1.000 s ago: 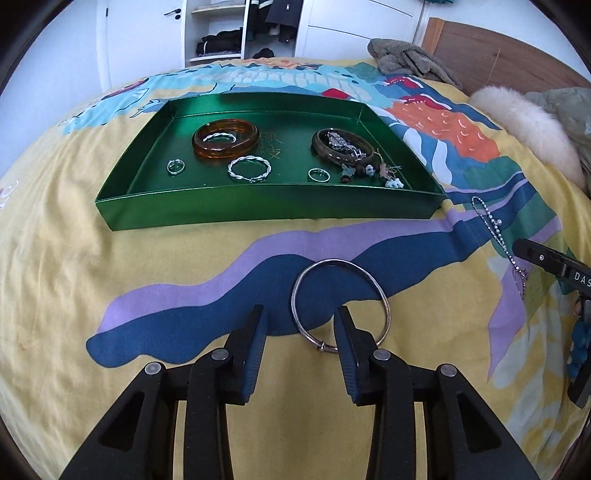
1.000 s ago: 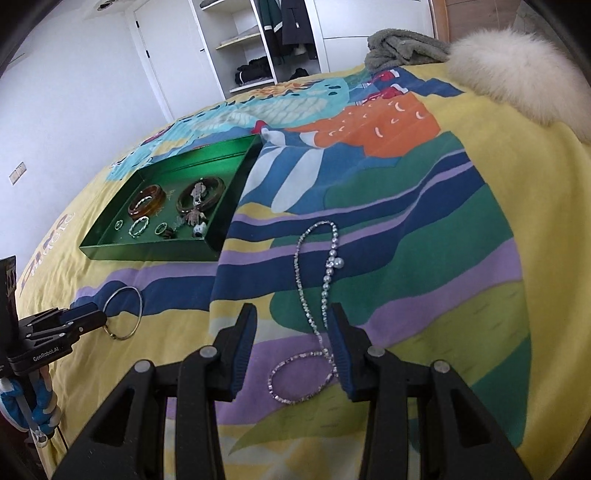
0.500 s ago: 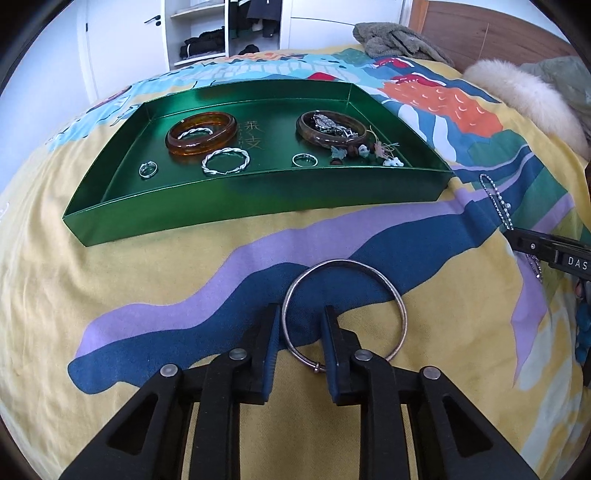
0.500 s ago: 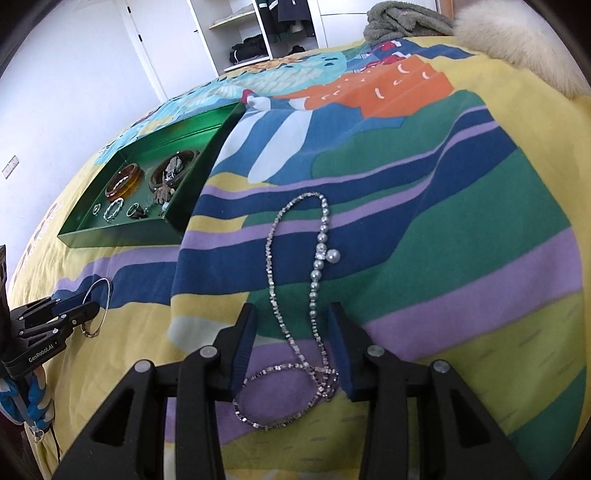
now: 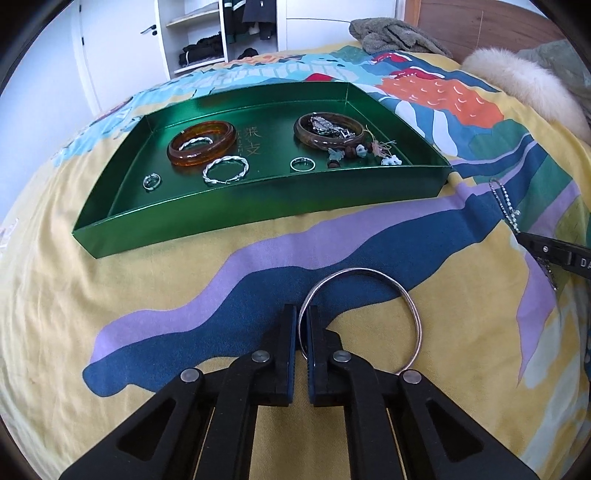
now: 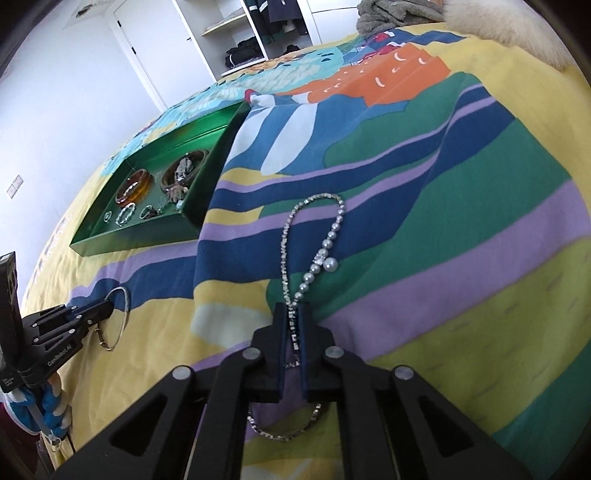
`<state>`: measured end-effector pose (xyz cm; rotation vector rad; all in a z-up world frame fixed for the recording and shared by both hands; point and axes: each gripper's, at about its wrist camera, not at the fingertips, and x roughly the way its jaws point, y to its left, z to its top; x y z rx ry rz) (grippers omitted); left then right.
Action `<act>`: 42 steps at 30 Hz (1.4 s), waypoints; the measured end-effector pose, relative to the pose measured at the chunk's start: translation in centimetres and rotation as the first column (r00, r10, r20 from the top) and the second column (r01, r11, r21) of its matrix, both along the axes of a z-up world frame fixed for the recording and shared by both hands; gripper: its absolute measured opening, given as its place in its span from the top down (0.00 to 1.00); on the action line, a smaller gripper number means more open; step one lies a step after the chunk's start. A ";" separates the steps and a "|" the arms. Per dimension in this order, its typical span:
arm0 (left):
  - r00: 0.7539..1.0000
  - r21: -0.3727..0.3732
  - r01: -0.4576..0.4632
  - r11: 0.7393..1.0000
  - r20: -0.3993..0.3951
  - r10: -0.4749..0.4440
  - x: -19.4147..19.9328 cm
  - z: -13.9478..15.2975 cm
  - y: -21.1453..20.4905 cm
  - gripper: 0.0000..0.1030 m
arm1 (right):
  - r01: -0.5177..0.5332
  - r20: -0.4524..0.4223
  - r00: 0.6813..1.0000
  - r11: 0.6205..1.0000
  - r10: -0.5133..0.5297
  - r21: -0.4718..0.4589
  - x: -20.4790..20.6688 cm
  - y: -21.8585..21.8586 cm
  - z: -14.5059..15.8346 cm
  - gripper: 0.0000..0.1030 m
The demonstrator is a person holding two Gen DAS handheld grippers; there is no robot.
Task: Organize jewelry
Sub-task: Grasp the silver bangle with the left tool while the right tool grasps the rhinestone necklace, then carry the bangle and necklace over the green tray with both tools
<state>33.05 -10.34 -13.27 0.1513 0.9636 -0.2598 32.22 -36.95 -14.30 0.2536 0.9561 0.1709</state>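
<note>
Green tray (image 5: 258, 206) lies on the bed beyond both tools, up and to the left. Left hand-held gripper (image 5: 302, 332), clenched on the near-left rim of the thin metal bangle (image 5: 388, 280), is the nearer. Right hand-held gripper (image 6: 293, 325) is pinched on the bead necklace (image 6: 314, 273), whose long axis runs away toward the far side.

You work in home bedroom. Bed under you, covered by colourful patterned bedspread (image 5: 110, 295). Wooden headboard (image 5: 480, 29) at far end, fluffy cream pillow (image 5: 524, 88) and crumpled grey garment (image 5: 395, 33) beside it. Open white wardrobe (image 5: 207, 37) against wall, folded dark clothes on shelves, jackets hanging. White door (image 6: 136, 55) alongside.
</note>
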 end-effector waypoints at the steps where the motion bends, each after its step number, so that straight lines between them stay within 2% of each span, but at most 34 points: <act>1: 1.000 0.002 -0.005 1.000 0.003 0.005 -0.1 0.1 -0.1 0.96 | 0.002 0.004 1.000 1.000 -0.002 0.015 -0.3 0.0 0.1 0.97; 13: 0.999 0.001 -0.016 1.000 0.052 0.016 -2.4 3.0 0.1 0.96 | -0.013 0.072 0.997 0.990 0.003 0.138 -5.0 0.8 2.0 0.97; 42: 0.981 -0.022 -0.020 1.000 0.193 0.024 -10.9 11.0 2.9 0.97 | -0.056 0.239 0.971 0.988 0.020 0.145 -14.9 3.1 10.1 0.97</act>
